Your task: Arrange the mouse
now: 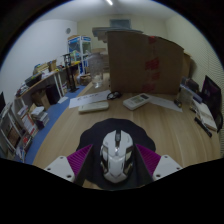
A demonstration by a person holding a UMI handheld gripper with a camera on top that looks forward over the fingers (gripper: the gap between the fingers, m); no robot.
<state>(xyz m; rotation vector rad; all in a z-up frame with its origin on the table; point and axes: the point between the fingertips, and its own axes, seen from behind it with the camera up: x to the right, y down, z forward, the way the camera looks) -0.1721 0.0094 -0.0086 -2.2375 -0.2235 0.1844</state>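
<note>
While the claw [117,163] sits clamped on the mouse [117,154] above the bench [150,125], the carry step seems underway; next comes lowering it onto a bare spot

White mouse [117,155] between the claw's [116,163] pink pads, on wooden table [150,125].

Dim, warm indoor light from ceiling lamp [109,2]. Strong fisheye bending toward edges. Soft overall blur; mild glare on counter [120,112].
</note>
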